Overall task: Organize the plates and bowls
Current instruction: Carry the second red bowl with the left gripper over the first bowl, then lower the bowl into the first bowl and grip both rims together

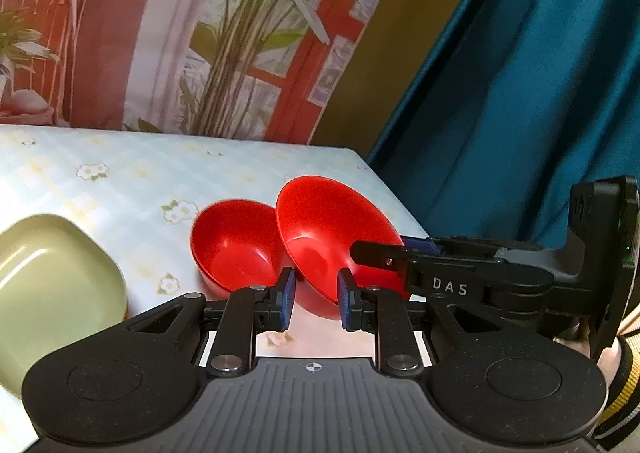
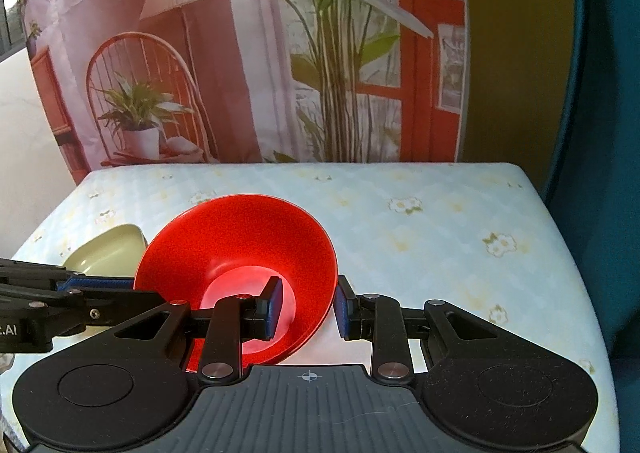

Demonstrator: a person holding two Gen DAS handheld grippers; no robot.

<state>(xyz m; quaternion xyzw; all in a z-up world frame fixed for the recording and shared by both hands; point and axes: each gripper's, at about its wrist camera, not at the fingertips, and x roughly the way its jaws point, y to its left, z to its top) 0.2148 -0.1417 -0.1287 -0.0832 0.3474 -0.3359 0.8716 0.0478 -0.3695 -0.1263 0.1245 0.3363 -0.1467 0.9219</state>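
Observation:
A wide red bowl (image 1: pixel 332 221) (image 2: pixel 240 237) hangs tilted just above the flowered tablecloth (image 2: pixel 440 237). My right gripper (image 2: pixel 308 313) is shut on its near wall, one finger inside the bowl and one outside. In the left wrist view that gripper (image 1: pixel 380 253) reaches in from the right. My left gripper (image 1: pixel 316 299) has the bowl's rim between its blue pads and looks shut on it. It enters the right wrist view from the left (image 2: pixel 136 293). A deeper red bowl (image 1: pixel 232 241) sits on the cloth just left of it. A pale green plate (image 1: pixel 52 277) (image 2: pixel 108 253) lies further left.
The table's right edge (image 1: pixel 400 209) runs close to the bowls, with a blue curtain (image 1: pixel 520 93) beyond it. A printed backdrop (image 2: pixel 280 53) stands behind the table. A striped sleeve (image 1: pixel 624 393) shows at the right.

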